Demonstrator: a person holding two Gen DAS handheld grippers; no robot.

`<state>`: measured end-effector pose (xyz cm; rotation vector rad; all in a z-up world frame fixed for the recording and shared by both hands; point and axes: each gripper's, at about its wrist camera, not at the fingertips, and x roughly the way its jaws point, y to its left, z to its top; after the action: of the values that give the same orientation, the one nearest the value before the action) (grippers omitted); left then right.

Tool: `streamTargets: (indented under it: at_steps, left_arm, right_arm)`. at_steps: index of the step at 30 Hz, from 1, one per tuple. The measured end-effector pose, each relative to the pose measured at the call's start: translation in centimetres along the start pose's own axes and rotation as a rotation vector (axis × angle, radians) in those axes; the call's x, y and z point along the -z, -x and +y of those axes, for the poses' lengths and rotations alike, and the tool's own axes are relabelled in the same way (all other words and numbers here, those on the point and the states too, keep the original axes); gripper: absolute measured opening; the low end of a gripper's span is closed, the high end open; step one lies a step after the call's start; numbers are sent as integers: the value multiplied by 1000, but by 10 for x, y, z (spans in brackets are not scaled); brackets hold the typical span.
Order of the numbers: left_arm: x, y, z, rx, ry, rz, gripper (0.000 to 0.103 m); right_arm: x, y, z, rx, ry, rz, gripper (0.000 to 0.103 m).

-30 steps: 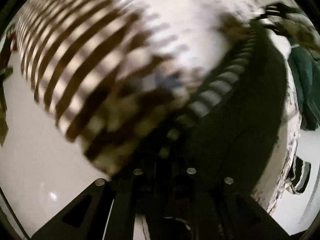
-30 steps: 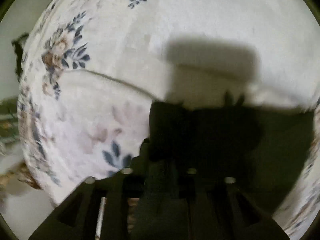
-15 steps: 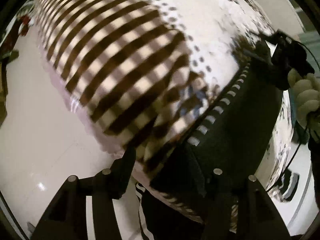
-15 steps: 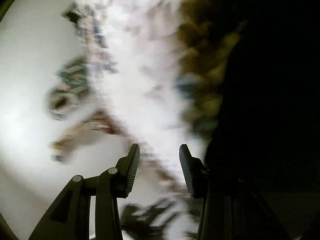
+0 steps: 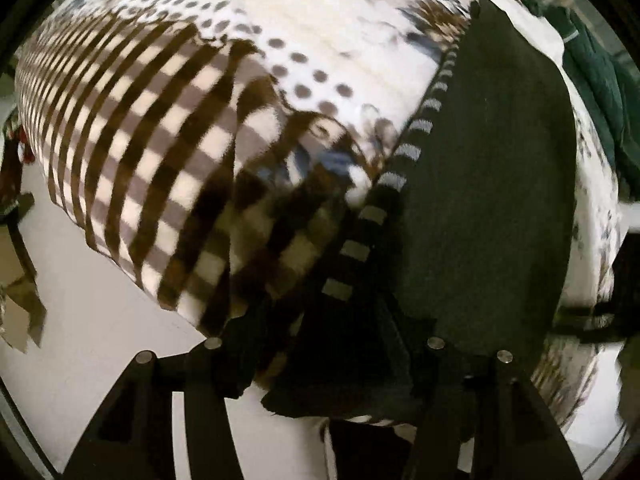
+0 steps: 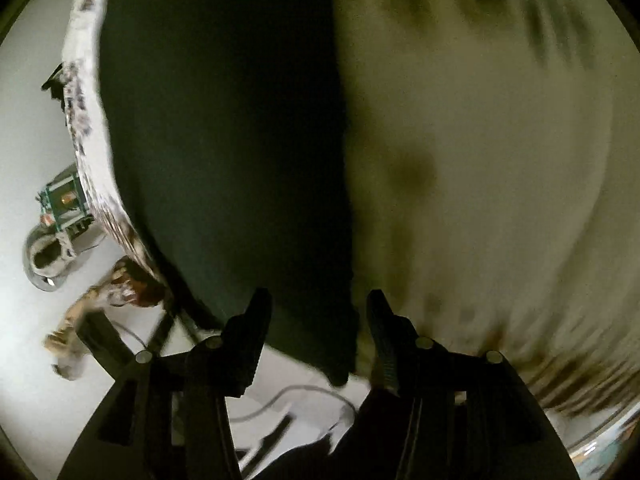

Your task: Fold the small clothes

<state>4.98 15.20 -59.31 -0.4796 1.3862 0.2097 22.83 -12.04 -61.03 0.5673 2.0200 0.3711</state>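
Your left gripper (image 5: 324, 364) has let go of the checked cloth (image 5: 160, 168), jaws now apart over one black garment (image 5: 480, 200) on the bed, while your right gripper (image 6: 316, 332), swung off the floral sheet (image 6: 86, 80), is opening over one dark green garment (image 6: 224, 140).

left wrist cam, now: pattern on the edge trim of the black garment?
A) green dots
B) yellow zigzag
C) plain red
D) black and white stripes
D: the black garment has a trim of alternating black and white stripes along its edge, beside the brown checked cloth.
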Motion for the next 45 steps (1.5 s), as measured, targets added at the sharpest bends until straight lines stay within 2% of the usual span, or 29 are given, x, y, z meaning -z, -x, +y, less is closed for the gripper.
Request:
streamTargets:
  at_steps: [1, 2, 3, 4, 5, 9, 12, 15, 17, 18, 19, 20, 21, 22, 26, 31, 36, 39, 41, 42, 43, 44, 45]
  left_arm:
    - [2, 0, 1, -5, -1, -7, 39]
    - [3, 1, 3, -9, 1, -8, 18]
    - [7, 1, 6, 3, 8, -3, 13]
    - [8, 2, 9, 21, 21, -2, 8]
    - [10, 5, 11, 21, 26, -9, 5]
    - [15, 24, 10, 67, 42, -10, 4]
    - [29, 26, 19, 45, 11, 27, 4]
    - [34, 26, 31, 36, 35, 99, 7]
    - [34, 41, 31, 57, 30, 91, 8]
    - [30, 52, 30, 62, 20, 74, 10]
    - [23, 60, 28, 70, 7, 58, 19]
    - [15, 66, 23, 85, -5, 46, 38]
    - [2, 72, 19, 101, -16, 25, 48]
    - [-13, 76, 16, 126, -21, 0, 59]
    - [-84, 75, -17, 257, -81, -82, 59]
    - [-200, 34, -84, 351, -179, -141, 59]
    - [-305, -22, -146, 388, -266, -123, 59]
    - [-344, -50, -170, 390, -297, -97, 59]
    - [-363, -67, -181, 396, -312, -91, 54]
    - [-369, -74, -183, 394, -317, -96, 40]
    - [-371, -76, -182, 398, -319, -94, 4]
    - [-373, -77, -179, 412, -309, -90, 4]
    - [-375, -73, -178, 432, -301, -106, 4]
  right_arm:
    - [11, -16, -5, -34, -9, 16, 52]
    - [19, -29, -8, -55, -6, 23, 52]
    - [27, -40, -10, -67, -3, 23, 49]
    - [33, -46, -11, -79, -5, 8, 23]
    - [42, -48, -13, -90, -13, -36, 11]
    - [65, -27, -20, -90, -34, -139, 8]
    - [66, -9, -25, -3, 15, -153, 6]
    - [58, -3, -36, 18, 5, -100, 7]
    - [49, 4, -31, -37, -25, -65, 14]
    - [45, 11, -28, -53, -19, -74, 27]
    - [43, 21, -24, -55, -6, -93, 46]
    - [42, 28, -23, -54, 4, -113, 55]
    - [38, 41, -22, -54, 12, -146, 61]
    - [34, 53, -21, -56, 14, -173, 61]
    - [-5, 100, -23, -81, -8, -255, 61]
    - [-86, 169, -31, -98, -64, -434, 61]
    - [-182, 226, -34, -196, -103, -577, 62]
    - [-234, 251, -30, -206, -103, -652, 75]
    - [-267, 257, -28, -216, -108, -658, 75]
    - [-279, 254, -24, -223, -118, -649, 75]
    - [-288, 249, -19, -236, -126, -638, 75]
    - [-300, 248, -20, -267, -130, -614, 72]
    - [-306, 248, -17, -273, -125, -613, 44]
